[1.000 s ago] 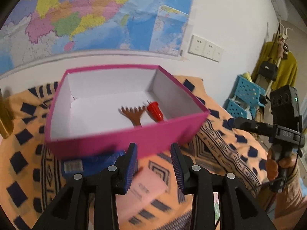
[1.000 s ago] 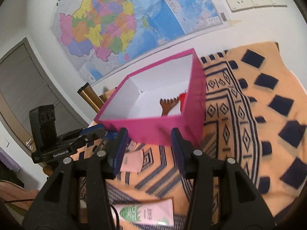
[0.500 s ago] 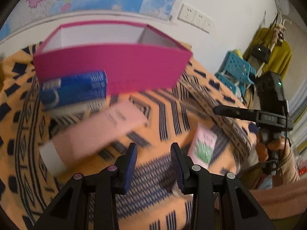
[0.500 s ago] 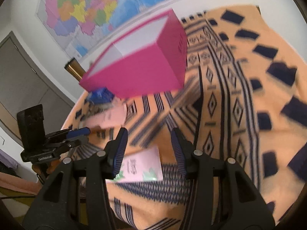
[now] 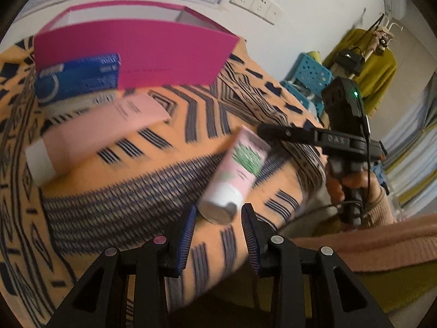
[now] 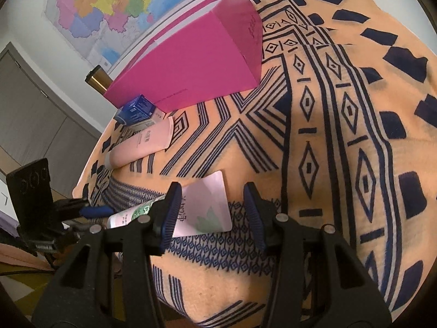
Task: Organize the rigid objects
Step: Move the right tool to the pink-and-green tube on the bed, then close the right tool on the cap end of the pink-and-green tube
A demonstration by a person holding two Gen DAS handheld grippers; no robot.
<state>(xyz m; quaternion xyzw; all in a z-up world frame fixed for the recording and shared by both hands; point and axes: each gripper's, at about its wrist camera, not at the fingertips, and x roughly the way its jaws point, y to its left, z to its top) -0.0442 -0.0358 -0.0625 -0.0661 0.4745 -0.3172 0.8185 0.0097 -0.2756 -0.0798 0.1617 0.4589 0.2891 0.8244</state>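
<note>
One green-leaf tube (image 5: 237, 171) lies flat, cap toward the left tool (image 5: 218, 225)

Pink leaf-print tube (image 5: 238, 173) lying flat, magenta box (image 5: 136, 52) upright

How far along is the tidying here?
Nothing looks finished from these views; the pink box hides its inside. In hand: nothing yet. The left claw, closing, nears the cap end of the green-leaf tube, untouched; the right claw is open over its flat end. The pink tube and blue box remain outside.
</note>
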